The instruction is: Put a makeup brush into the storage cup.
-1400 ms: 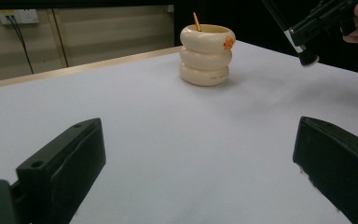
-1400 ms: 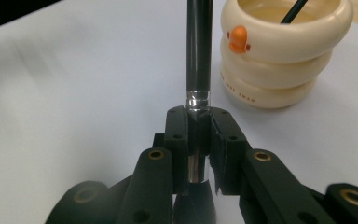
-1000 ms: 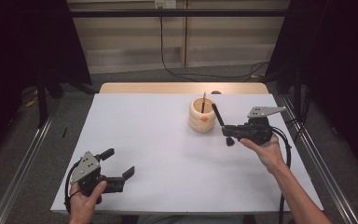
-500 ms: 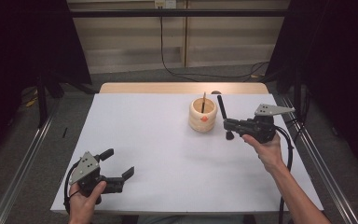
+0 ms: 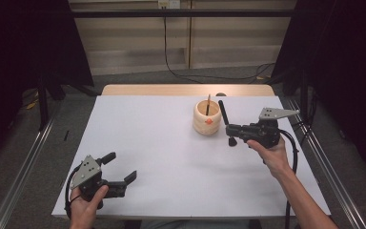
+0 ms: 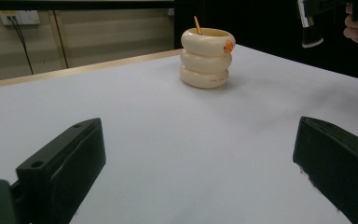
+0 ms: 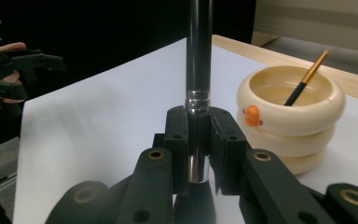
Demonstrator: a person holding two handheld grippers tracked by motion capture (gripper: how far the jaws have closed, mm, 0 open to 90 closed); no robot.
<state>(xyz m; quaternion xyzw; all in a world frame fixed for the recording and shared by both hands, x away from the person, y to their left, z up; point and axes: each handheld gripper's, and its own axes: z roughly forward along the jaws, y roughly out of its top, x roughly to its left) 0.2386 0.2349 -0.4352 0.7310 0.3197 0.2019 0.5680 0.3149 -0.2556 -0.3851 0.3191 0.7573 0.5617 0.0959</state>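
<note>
Black brush (image 7: 199, 56) stands clamped at its ferrule in the right gripper (image 5: 232, 130), handle up, beside the cup (image 5: 206, 117), likely for dropping in. Left gripper (image 5: 119, 174) idles wide above the bench (image 5: 162, 143).

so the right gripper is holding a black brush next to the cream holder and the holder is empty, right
Not quite: the holder is not empty. The right gripper view shows a thin brush with a gold-tipped handle standing inside it. The rest holds: the right gripper is shut on the black brush beside the cream holder.
</note>
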